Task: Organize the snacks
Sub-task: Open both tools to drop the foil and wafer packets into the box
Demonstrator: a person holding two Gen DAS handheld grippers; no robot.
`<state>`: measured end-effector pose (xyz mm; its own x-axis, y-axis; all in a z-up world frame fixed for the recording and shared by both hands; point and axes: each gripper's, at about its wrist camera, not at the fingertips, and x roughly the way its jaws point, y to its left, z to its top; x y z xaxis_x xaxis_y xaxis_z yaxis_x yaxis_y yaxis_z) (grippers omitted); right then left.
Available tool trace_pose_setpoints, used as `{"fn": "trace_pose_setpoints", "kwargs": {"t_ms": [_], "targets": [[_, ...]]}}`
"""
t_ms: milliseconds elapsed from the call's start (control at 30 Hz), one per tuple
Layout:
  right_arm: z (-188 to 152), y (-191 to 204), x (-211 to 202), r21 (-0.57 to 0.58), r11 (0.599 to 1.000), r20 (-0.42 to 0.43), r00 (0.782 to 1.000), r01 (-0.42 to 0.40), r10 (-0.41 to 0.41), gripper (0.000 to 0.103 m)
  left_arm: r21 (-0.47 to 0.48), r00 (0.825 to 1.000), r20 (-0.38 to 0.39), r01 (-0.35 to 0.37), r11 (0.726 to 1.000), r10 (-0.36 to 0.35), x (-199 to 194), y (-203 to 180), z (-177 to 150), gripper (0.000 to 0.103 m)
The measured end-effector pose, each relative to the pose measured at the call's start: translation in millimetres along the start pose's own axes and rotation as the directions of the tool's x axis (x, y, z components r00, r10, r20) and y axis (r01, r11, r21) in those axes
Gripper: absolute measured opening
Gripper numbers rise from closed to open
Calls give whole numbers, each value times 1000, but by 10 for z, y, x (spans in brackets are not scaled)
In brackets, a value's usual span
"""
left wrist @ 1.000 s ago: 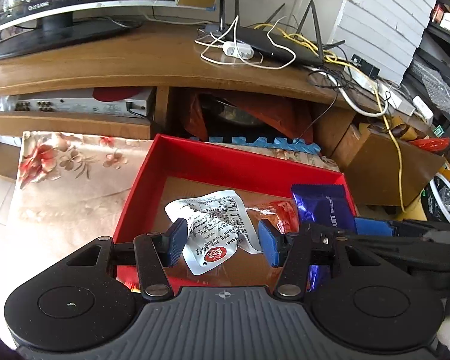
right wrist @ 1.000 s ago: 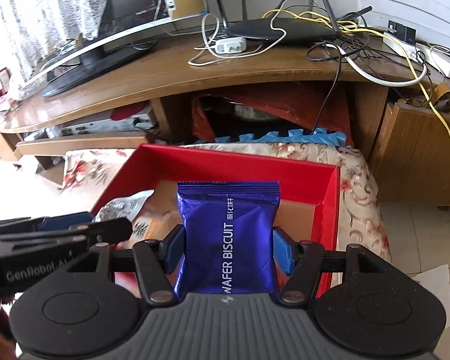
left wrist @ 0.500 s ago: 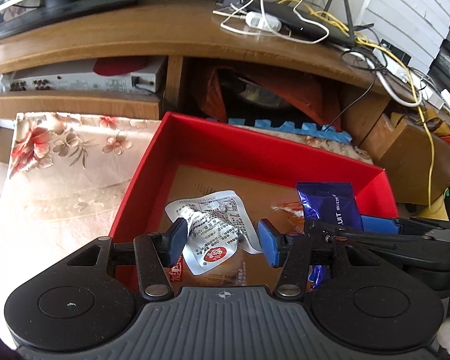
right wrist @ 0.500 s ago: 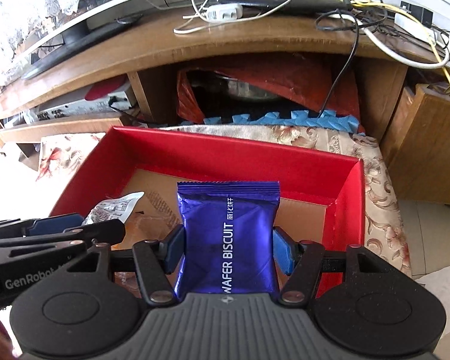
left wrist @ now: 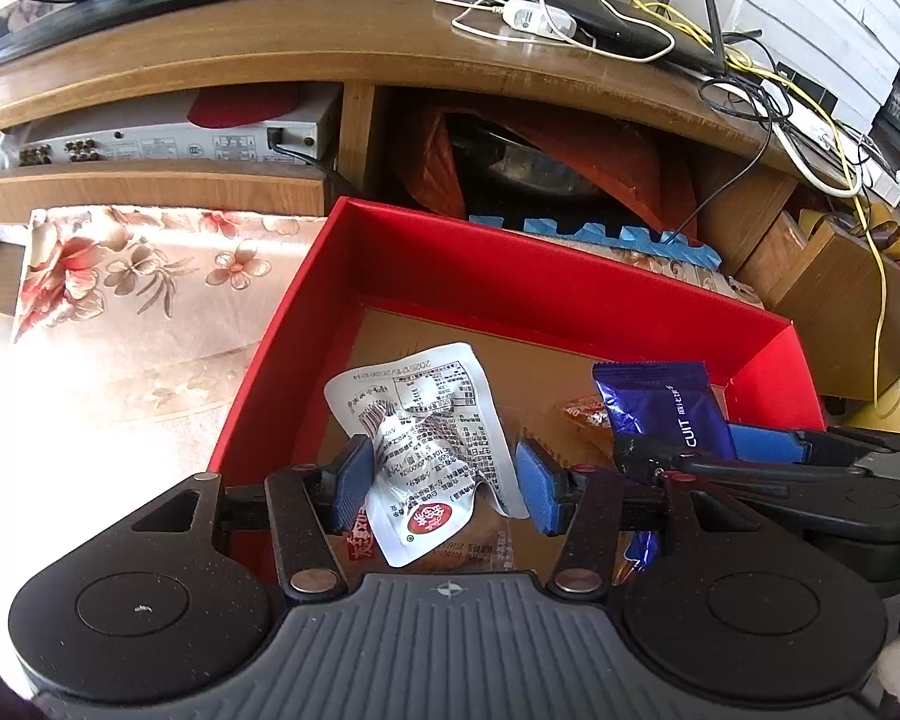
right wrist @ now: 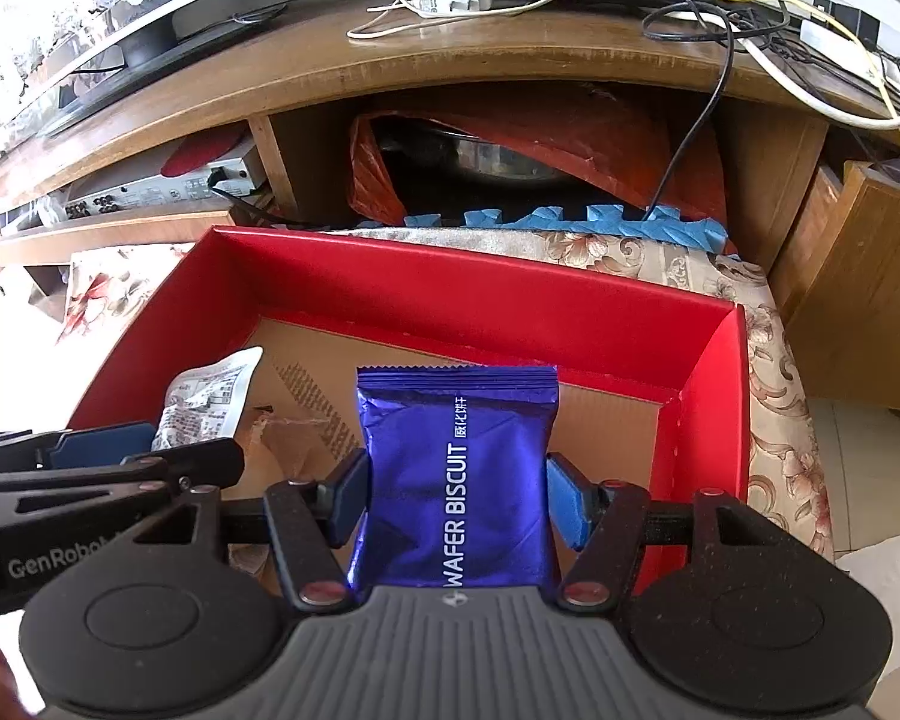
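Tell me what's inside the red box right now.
Over the red box and its cardboard floor, the left gripper holds a white snack packet and the right gripper holds a blue wafer biscuit pack. An orange wrapper lies partly covered; anything beneath is hidden.

Both wrist views look down close into the red box [left wrist: 510, 276]

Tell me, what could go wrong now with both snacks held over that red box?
The right gripper pinches the blue wafer biscuit pack by its soft sides, so it might slip or get crushed. The left gripper sits close beside it over the red box, so they could bump, jarring the crumpled white packet.
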<state>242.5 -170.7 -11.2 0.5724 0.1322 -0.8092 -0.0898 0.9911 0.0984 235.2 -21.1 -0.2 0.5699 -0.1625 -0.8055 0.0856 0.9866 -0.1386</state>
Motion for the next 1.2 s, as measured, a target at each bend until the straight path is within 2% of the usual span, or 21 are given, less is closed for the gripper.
{"fn": "trace_pose_setpoints", "kwargs": {"t_ms": [567,1200], "targets": [[-6,3,-118,-7,1000,18,1000,-5,5,61,-14,1000,26,7,1000,-7,-147,20,15,74],[-80,1,-427,11,999,52,998,-32,31,61,-32,999,47,14,999,-12,-390,154,-94,76]]}}
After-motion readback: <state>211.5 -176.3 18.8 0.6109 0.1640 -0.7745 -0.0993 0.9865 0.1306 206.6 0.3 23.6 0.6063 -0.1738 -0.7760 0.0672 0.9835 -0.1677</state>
